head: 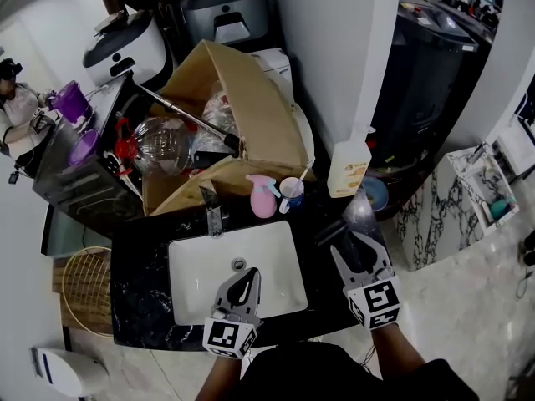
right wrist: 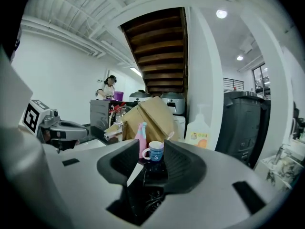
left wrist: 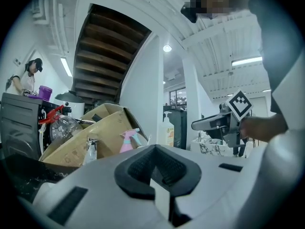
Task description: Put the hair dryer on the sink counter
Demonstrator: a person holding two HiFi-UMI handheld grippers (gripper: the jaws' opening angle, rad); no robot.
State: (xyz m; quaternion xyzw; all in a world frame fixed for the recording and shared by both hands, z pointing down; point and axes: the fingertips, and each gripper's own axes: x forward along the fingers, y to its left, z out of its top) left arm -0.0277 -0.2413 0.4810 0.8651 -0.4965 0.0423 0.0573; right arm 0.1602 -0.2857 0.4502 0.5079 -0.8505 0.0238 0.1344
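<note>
A dark hair dryer [right wrist: 151, 176] with a coiled cord below it lies low between the jaws of my right gripper [right wrist: 151, 163]. The jaws stand partly apart and a lit gap shows beside the left pad, so I see no pad pressing on it. In the head view the right gripper [head: 344, 242] hovers over the right part of the black sink counter [head: 138, 257], where the dryer is hard to pick out. My left gripper [head: 245, 279] is shut and empty above the front of the white basin [head: 196, 266].
Behind the basin stand a faucet [head: 213, 211], a pink spray bottle [head: 262, 197], a blue-and-white mug [head: 291, 192] and a white soap bottle [head: 349, 167]. A cluttered cardboard box [head: 251, 115] rises behind them. A black bin [head: 426, 65] stands at the right, a wicker basket [head: 86, 289] at the left.
</note>
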